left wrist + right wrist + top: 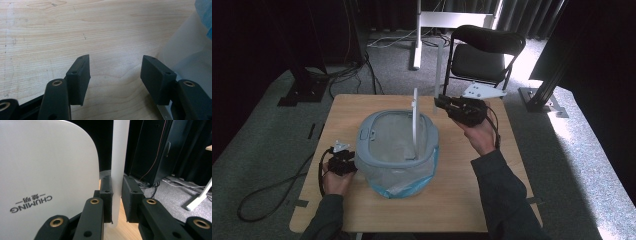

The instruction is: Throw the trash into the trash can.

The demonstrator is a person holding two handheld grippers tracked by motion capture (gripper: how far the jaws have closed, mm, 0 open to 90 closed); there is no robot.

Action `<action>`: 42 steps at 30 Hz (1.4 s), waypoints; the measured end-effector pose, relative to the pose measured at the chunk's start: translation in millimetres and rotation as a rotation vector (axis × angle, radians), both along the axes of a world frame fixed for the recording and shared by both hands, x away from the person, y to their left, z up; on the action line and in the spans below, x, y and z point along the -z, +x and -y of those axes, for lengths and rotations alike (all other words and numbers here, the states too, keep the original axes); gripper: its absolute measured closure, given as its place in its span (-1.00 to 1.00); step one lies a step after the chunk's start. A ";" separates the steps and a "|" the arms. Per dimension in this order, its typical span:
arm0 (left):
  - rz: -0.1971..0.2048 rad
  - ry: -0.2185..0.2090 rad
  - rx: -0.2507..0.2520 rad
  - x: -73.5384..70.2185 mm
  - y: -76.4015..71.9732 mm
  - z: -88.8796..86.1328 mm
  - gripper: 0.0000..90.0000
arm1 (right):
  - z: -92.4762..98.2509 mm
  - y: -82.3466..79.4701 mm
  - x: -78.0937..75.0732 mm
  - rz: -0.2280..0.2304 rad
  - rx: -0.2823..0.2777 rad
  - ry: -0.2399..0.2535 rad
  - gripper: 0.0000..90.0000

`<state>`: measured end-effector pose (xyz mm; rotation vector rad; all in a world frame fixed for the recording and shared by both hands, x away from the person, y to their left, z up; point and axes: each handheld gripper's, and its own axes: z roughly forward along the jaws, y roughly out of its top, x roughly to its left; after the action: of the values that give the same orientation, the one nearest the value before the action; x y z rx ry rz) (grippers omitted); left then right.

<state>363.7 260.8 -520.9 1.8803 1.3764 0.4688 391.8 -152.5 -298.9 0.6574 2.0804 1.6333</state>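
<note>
A grey-rimmed bin point(371, 131) lined with a pale blue bag point(409, 186) stands mid-table. A white panel point(414, 122) stands upright inside it, edge-on in the high view; in the right gripper view its broad face point(47, 170) bears the word CHUMING. Beyond the bin's far right rim, my right gripper point(438, 103) is raised and shut on a second thin white panel point(440, 70), whose edge point(120, 157) rises between the pads. My left gripper point(346, 161) rests on the table against the bin's left side. Its jaws point(115, 72) stand open over bare wood, with the bag point(190, 50) just to their right.
The wooden table point(462, 195) has free room in front and to the right of the bin. Behind it on the carpet stand a black folding chair point(482, 55) and a white stand point(417, 35). Cables point(267, 192) trail on the floor at left.
</note>
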 end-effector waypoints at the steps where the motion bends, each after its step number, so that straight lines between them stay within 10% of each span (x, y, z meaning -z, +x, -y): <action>1: 0.000 0.000 0.000 0.0 0.0 -0.1 -0.09 | -1.1 0.5 -0.6 0.003 0.002 -0.003 0.75; 42: 0.001 -0.003 0.000 0.0 0.2 -0.7 -0.09 | -40.9 19.2 -43.3 0.093 0.008 -0.014 0.75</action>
<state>363.9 261.5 -520.9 1.8776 1.3757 0.4677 411.1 -111.6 -255.5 0.5734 2.0190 1.6123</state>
